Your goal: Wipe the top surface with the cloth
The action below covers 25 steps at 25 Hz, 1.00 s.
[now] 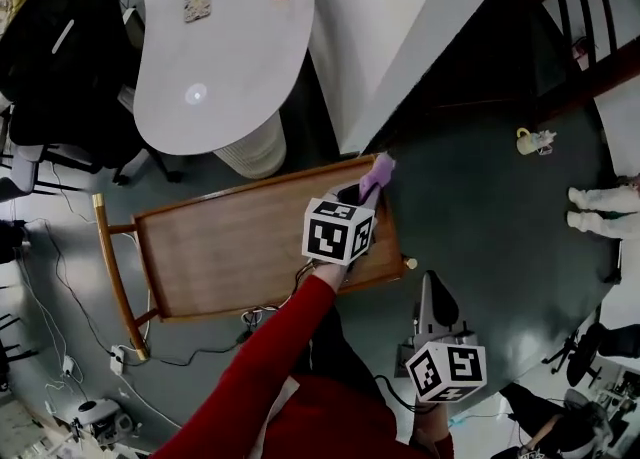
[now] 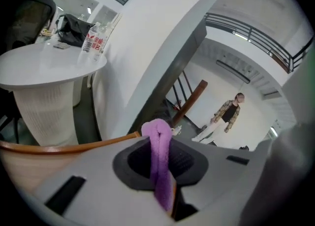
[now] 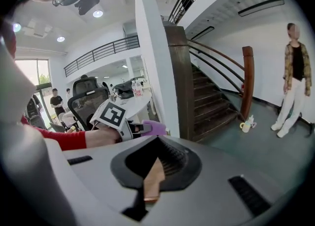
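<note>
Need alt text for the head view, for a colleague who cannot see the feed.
Seen from above, the left tool holds a purple cloth at the far right corner of a wooden tabletop with a raised rim. The right tool hangs off its near right corner, over the dark floor; a white round table stands beyond.

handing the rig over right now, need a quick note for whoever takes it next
Left gripper: shut on the purple cloth, held at the far right corner of the brown wooden top.
Right gripper: shut and empty, held off the top over the dark floor.
Done: the cloth is picked up and brought to the top. The surface does not show how much has been wiped.
Left: probably sweep the cloth across the rest of the wooden top from that corner.
</note>
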Tool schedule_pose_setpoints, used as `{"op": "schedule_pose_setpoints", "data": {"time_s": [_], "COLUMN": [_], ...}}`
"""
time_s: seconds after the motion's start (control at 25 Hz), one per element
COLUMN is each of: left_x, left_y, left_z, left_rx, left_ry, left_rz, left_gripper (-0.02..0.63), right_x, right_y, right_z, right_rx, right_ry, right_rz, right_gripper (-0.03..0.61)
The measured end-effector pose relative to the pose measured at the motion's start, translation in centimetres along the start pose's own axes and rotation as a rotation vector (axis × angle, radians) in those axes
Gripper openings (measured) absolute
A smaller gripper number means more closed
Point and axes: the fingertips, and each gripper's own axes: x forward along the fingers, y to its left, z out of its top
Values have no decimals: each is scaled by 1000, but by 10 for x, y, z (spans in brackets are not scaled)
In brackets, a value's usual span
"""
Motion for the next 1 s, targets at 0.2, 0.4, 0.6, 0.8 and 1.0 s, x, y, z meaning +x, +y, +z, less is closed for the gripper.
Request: {"op": "schedule_pose_setpoints", "data": {"time_s": [0.2,0.4,0.6,0.8,1.0], "left_x": [-10,-116,-268,-359,-372], "left_y": [76,189,293,333,321], "left_z": [-9,-33,-76,-100,-108], "left_rx": [-74,-174,-248,-264,-199], "left_ry": [-2,-65,-125,-145,-144], "left_rz": [180,423,764,985,1053], "left_gripper": [44,45,44,44,44], "right_x": [33,66,86,96,90], "right_y": [21,81,143,182,195], "right_z": [4,3,-15,-28,-31], "right_rx": [-66,-159,-238,-295,-314], "right_ry": [68,136,215,265,251], "right_rz": [100,271,438,520,538], "right_gripper": [3,3,3,3,3]}}
